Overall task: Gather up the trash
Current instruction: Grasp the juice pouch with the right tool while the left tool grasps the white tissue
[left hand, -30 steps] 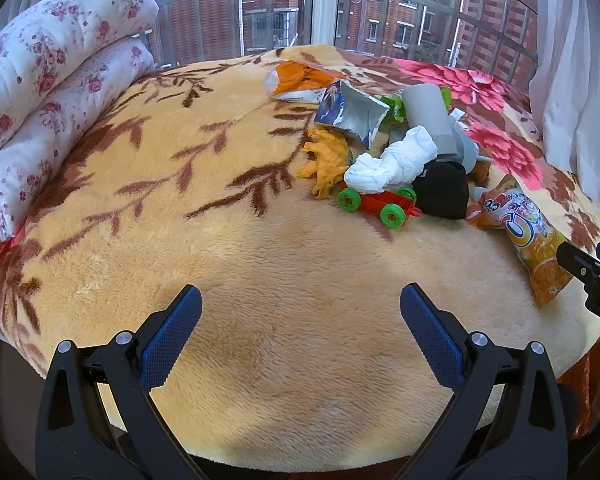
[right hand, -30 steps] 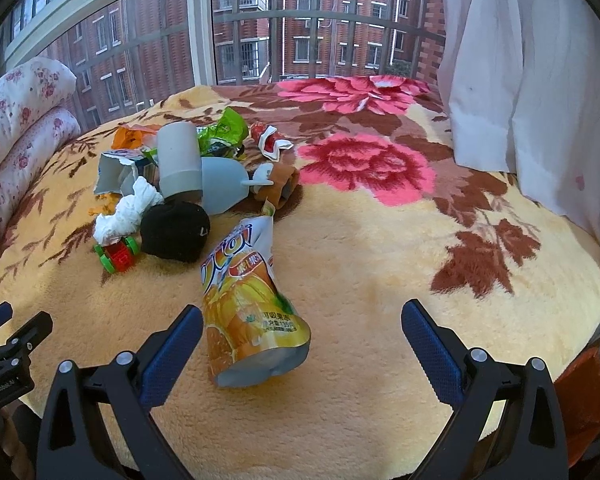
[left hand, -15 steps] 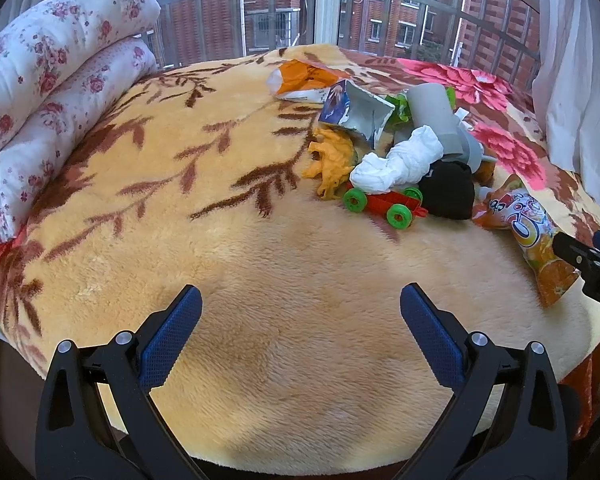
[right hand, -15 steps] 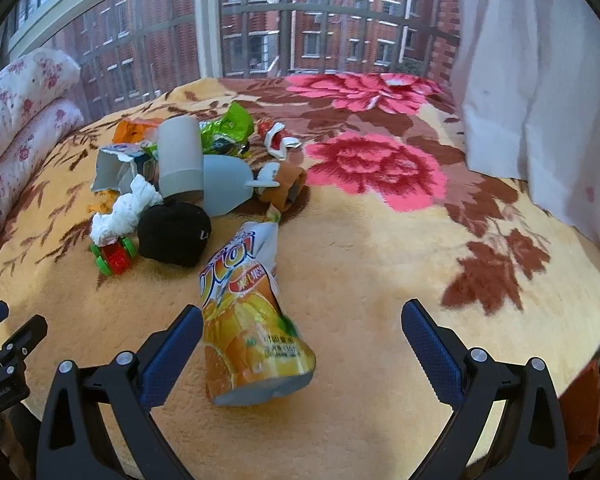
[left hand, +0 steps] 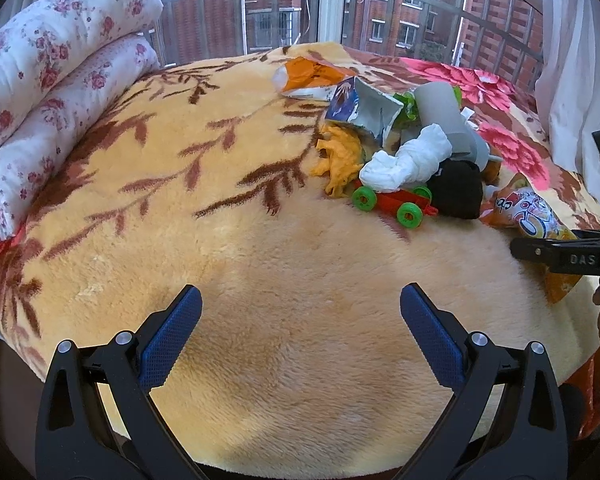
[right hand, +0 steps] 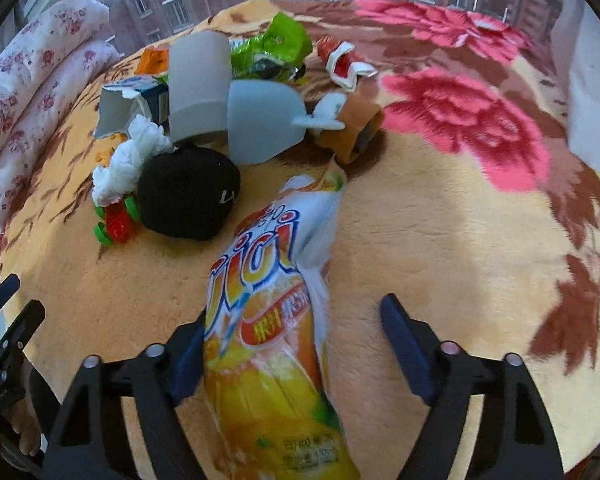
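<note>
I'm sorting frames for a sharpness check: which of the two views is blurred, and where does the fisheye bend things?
Left wrist view: sharp, daylit from the window, whose bars bow at the rim. Right wrist view: smeared by motion, worst on the orange juice pouch between the closing right gripper fingers; blanket edges curve.

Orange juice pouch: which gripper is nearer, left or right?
Right. The right gripper straddles the orange juice pouch, jaws closing around it, a gap still on one side. The left gripper hangs open over bare blanket, well away.

two pillows (left hand: 52,80), one toy car (left hand: 392,202)
</note>
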`<state>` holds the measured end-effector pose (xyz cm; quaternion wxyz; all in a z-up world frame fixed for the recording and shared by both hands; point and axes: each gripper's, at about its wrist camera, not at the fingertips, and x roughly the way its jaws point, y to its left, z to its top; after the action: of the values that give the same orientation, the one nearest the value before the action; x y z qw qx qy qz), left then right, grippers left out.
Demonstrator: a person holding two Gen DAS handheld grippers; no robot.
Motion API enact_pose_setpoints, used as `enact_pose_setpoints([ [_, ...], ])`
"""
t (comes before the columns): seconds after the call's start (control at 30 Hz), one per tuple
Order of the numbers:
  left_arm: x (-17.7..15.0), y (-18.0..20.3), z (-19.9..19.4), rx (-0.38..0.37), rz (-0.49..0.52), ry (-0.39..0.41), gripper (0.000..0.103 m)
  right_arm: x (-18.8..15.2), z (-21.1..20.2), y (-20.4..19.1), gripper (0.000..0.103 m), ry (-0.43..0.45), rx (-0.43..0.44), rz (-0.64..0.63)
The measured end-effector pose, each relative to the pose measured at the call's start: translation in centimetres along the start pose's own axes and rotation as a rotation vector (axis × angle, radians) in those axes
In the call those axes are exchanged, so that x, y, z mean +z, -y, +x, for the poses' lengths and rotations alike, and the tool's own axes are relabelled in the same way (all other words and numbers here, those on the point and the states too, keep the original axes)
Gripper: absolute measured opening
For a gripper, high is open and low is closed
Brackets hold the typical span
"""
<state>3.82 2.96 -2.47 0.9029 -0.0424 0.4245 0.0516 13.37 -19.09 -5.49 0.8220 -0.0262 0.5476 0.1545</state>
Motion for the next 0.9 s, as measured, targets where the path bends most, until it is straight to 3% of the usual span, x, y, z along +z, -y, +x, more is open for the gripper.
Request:
enact_pose_setpoints([
  [0.03, -0.1, 0.0, 0.0, -0.002, -0.001, -0.002, 0.097, 0.1, 0.1, 0.0, 0.069, 0.0, 0.0, -0.003],
  [0.1, -0.2, 0.0, -0.1, -0.003, -0.001, -0.003, 0.097, 0.1, -0.1, -0.2, 0.049, 0.014, -0.007, -0.017],
  [0.2, -0.2, 0.1, -0.2, -0.005, 0.005, 0.001, 0.097, -0.4, -0.8, 0.1, 0.046, 0.05, 0.017, -0.012],
  [0.37, -0.2, 1.2, -0.6, -0.039, 0.059, -0.004, 0.097, -3.3, -4.0, 1.0, 0.045, 0.177, 0.071, 0.047],
  [0.5, 0.4, 3.2, -0.6, -0.102, 0.138, 0.022, 0.097, -6.0, -5.9, 1.5, 0.045, 0.241, 0.064, 0.08],
  [0.7, 4.3, 6.7, 0.2, -0.234, 0.325, 0.102, 0.097, -9.5, -7.4, 1.5, 0.046, 0.294, 0.087, 0.119],
  [0.9, 7.5, 8.5, 3.8, -0.293, 0.501, 0.024, 0.097, -10.9, -6.6, 1.8, 0.046, 0.293, 0.097, 0.151],
])
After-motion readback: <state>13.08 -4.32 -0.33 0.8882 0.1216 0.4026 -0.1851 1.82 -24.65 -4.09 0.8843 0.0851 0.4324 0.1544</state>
